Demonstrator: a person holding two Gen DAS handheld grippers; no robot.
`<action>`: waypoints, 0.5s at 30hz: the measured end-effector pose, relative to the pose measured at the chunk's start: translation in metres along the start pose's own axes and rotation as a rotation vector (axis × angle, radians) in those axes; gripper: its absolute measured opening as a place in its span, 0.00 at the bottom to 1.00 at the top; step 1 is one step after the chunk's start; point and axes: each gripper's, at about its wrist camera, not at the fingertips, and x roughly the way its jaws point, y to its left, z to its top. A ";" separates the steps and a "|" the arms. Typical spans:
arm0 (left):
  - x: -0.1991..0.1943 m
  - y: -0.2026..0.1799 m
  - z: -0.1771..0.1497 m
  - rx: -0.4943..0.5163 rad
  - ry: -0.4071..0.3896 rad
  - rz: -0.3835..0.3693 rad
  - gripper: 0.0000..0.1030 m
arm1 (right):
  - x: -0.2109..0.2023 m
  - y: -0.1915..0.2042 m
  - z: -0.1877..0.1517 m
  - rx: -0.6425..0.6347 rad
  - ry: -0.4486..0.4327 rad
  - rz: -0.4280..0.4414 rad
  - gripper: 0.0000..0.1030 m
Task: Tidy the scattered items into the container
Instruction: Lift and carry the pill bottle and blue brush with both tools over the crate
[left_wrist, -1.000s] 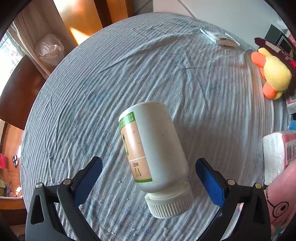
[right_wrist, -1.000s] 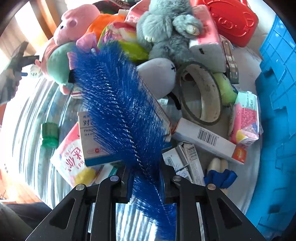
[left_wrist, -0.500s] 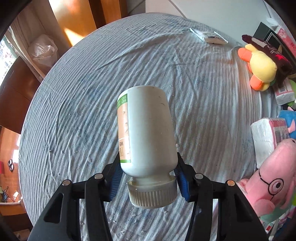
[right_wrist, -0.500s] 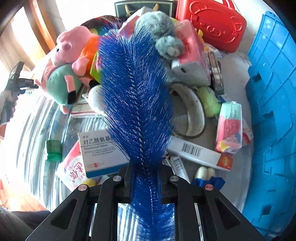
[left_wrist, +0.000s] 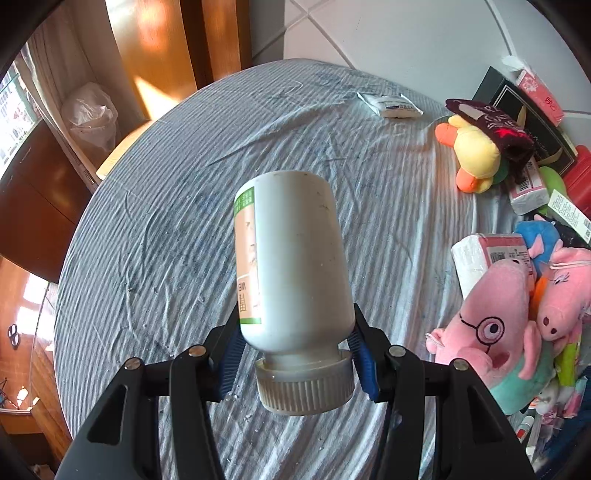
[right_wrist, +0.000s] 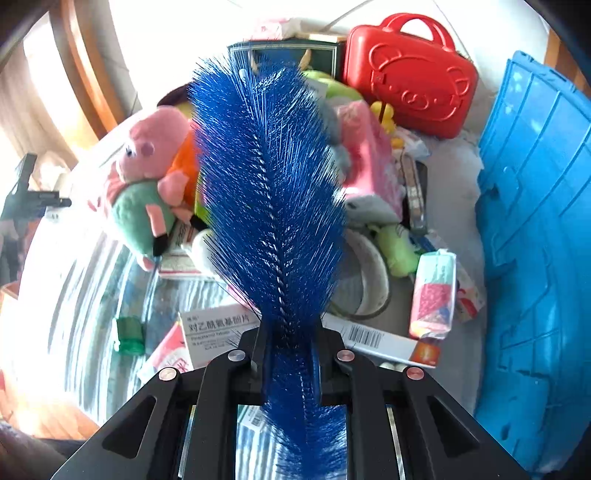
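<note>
The white bottle (left_wrist: 291, 273) sat clenched between the left gripper (left_wrist: 295, 354) jaws near its cap, long axis pointing straight ahead above the table (left_wrist: 155, 229). The right gripper (right_wrist: 286, 354) jaws clamped the blue brush (right_wrist: 269, 192); the blue container (right_wrist: 535, 221) lay to their right, nearer this hand.

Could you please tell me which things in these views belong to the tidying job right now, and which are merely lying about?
In hand:
white bottle, left claw
blue brush, right claw
blue crate

Lying about:
duck plush
pig plush
red case
medicine box
</note>
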 end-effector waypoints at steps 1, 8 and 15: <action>-0.006 0.000 -0.002 -0.001 -0.006 -0.004 0.50 | -0.004 0.001 0.001 0.002 -0.006 0.002 0.15; -0.047 -0.003 -0.014 0.018 -0.054 -0.020 0.50 | -0.029 -0.002 0.007 0.029 -0.046 0.013 0.15; -0.094 -0.014 -0.027 0.036 -0.106 -0.054 0.50 | -0.062 -0.012 0.018 0.060 -0.100 0.018 0.14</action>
